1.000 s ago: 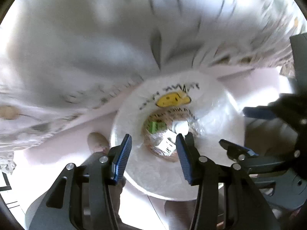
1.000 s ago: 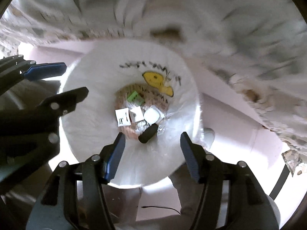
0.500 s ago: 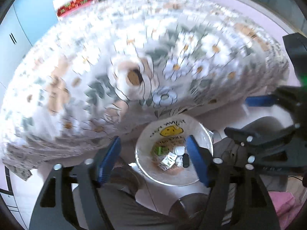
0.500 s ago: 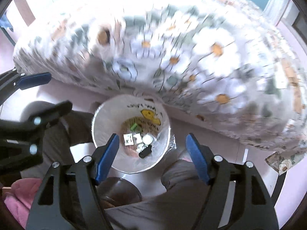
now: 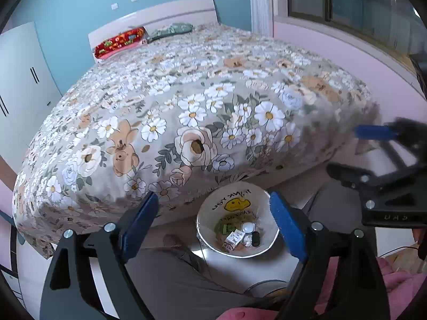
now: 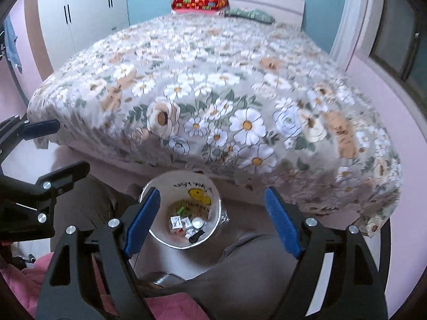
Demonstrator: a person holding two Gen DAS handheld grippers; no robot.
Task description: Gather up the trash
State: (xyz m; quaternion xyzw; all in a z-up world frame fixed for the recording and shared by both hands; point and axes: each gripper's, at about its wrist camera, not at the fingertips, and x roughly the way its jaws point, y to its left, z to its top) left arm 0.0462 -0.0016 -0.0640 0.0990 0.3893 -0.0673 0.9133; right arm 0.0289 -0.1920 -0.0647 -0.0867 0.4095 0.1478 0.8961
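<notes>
Bin (image 5: pixel 263 250) mouth open from above; bed (image 5: pixel 186 112) edge crowds its far side

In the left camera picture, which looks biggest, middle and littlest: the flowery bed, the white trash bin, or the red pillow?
1. Flowery bed, by far the biggest.
2. White trash bin.
3. Red pillow, which looks littlest, but it lies far away at the headboard, so it may really rival the bin.

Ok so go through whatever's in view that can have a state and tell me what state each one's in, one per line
left gripper: fingers opening, nothing between them
right gripper: fingers opening, nothing between them
trash bin: upright on the floor beside the bed, open-topped, lined with a bag
trash: lying in the bottom of the bin
bed: made, floral cover spread over it
wardrobe: doors shut
</notes>
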